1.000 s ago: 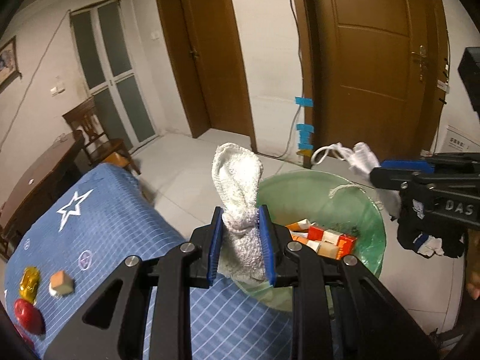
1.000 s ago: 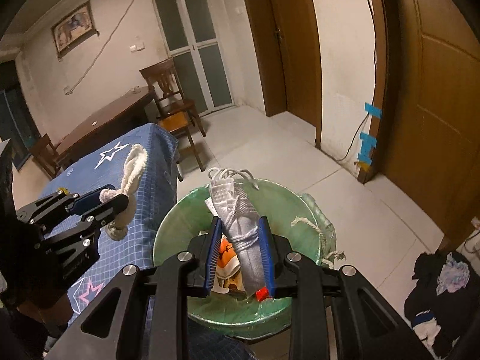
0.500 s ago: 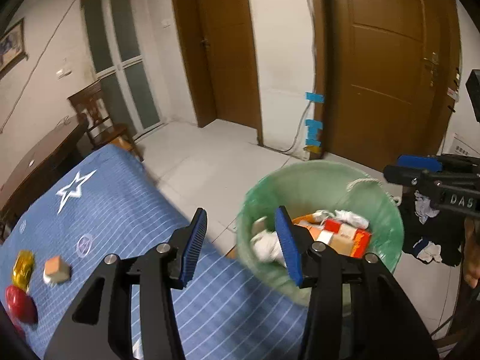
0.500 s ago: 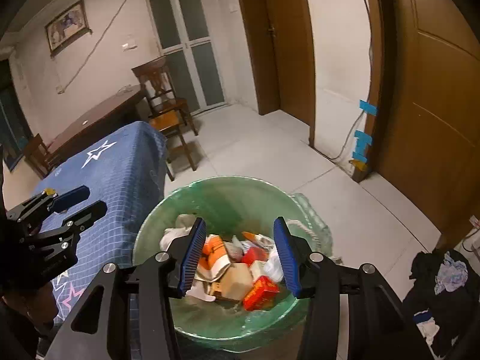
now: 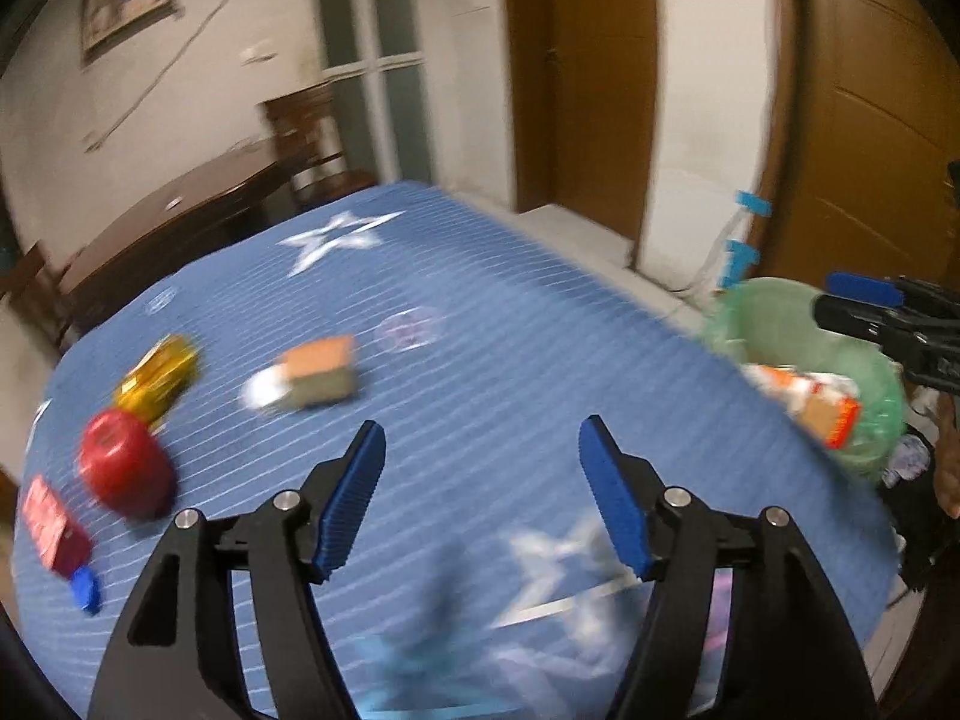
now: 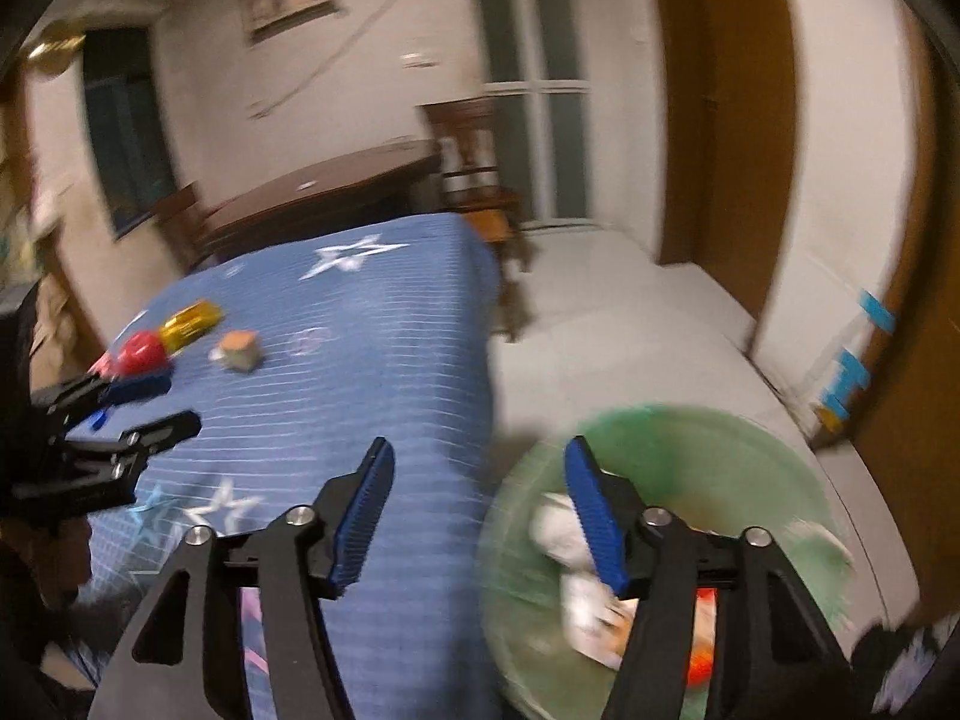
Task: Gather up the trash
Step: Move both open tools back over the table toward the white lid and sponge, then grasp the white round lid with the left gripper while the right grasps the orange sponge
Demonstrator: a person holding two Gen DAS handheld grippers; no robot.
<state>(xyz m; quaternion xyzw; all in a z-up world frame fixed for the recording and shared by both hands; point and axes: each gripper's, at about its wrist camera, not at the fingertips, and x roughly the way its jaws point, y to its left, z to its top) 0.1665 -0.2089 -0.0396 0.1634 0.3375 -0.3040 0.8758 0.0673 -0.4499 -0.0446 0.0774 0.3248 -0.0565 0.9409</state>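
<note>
Two hand-held grippers are in view, both with their blue pads spread apart and nothing between them; the jaws of each have just been opening. The left hand-held gripper hangs over a tabletop covered by a blue striped cloth with white stars. On that cloth, ahead and to the left of it, lie a small tan and green block with something white at its near end, a gold wrapped piece, a red round thing just beside the gold one, a red box at the left edge and a small blue piece just beside the box; motion blur hides their detail. The right hand-held gripper is held over the edge of the tabletop, with its left pad above the cloth and its right pad above the bin. The bin, lined with a green bag, stands on the pale floor just beside the tabletop's right side and holds white, orange and red trash. A dark wooden table and a chair stand beyond the tabletop, and brown doors line the wall on the right.
</note>
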